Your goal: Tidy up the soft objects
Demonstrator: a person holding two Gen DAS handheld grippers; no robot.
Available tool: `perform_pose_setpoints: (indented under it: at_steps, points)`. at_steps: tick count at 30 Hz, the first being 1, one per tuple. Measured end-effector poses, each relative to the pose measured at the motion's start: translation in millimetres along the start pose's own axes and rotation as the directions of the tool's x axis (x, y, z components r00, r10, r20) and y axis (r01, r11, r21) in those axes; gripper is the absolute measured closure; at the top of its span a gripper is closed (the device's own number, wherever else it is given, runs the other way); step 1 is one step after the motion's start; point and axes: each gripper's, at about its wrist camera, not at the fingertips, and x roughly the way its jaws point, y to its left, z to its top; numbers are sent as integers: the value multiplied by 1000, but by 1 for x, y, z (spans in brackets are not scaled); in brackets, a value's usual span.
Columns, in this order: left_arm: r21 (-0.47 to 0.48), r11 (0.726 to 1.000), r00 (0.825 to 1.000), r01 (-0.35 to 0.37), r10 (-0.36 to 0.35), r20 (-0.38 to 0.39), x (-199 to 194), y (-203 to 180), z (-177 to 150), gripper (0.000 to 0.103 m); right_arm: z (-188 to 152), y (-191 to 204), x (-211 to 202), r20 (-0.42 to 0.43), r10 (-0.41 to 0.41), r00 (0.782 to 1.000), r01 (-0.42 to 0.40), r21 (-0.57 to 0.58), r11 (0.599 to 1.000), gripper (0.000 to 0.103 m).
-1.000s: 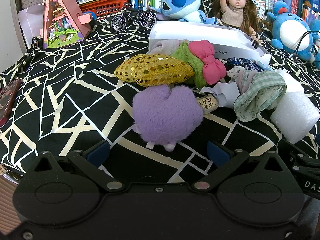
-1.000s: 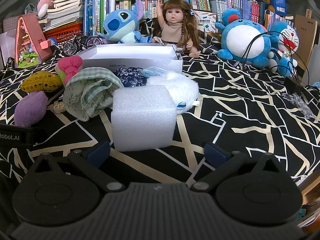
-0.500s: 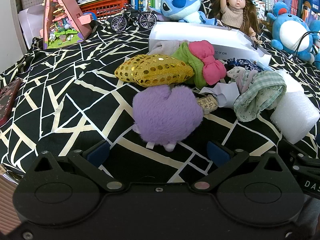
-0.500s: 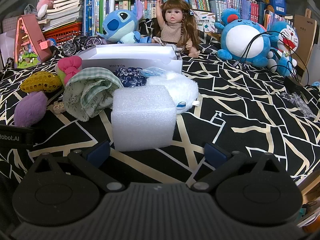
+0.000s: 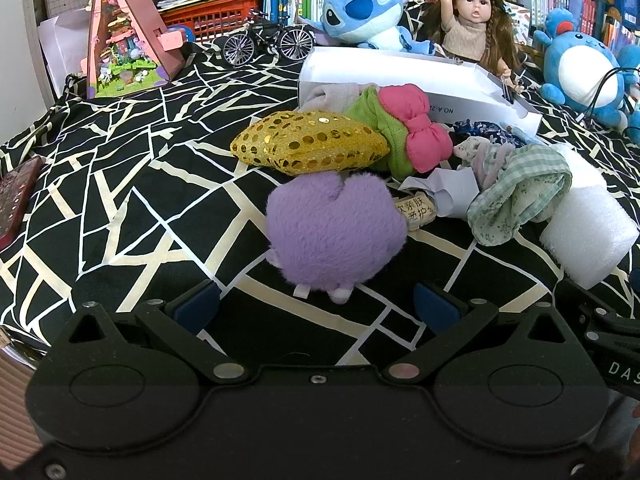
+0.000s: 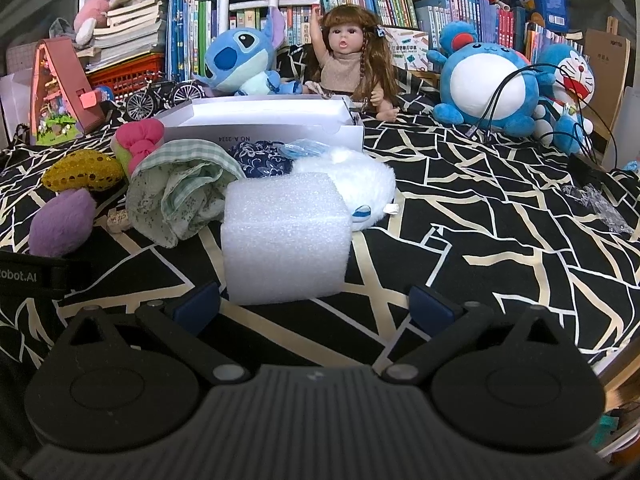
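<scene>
A purple plush (image 5: 334, 232) lies on the black patterned cloth just ahead of my left gripper (image 5: 316, 308), which is open and holds nothing. Behind the plush sit a gold sequin pouch (image 5: 312, 145), a green and pink bow piece (image 5: 412, 128) and a green checked cloth (image 5: 516, 192). In the right wrist view a white foam block (image 6: 286, 240) stands directly before my open right gripper (image 6: 314, 306), apart from its fingers. A white fluffy plush (image 6: 352, 184) and the checked cloth (image 6: 180, 192) lie behind the block. A white open box (image 6: 264, 118) stands further back.
At the back sit a Stitch plush (image 6: 240, 64), a doll (image 6: 352, 64), a round blue plush (image 6: 492, 84), a model bicycle (image 5: 268, 42) and a pink toy house (image 5: 124, 60) before shelves of books. A phone (image 5: 16, 200) lies at the left edge. Black cables (image 6: 560, 120) trail at the right.
</scene>
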Motion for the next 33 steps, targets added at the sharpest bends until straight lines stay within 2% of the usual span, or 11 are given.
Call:
perform_pose_setpoints:
  at_steps: [12,22,29,33]
  points:
    - [1,1000,999,19,-19,28,-3,3,-3,0,-2,-1,-6,48,22,999,-21,-17,1000,0]
    - [18,1000,988,23,-25,149,-21,0,3,0,6,-2,-17,145,52,988,-46,-42,998,0]
    - [-2,1000,986,31,-30,165,-19,8,1,3,7,-3,-14,139,65,988,-60,-41,997,3]
    - [3,999,983,46,-45,176,-18,8,1,9,6,-2,-14,137,66,988,-61,-39,997,6]
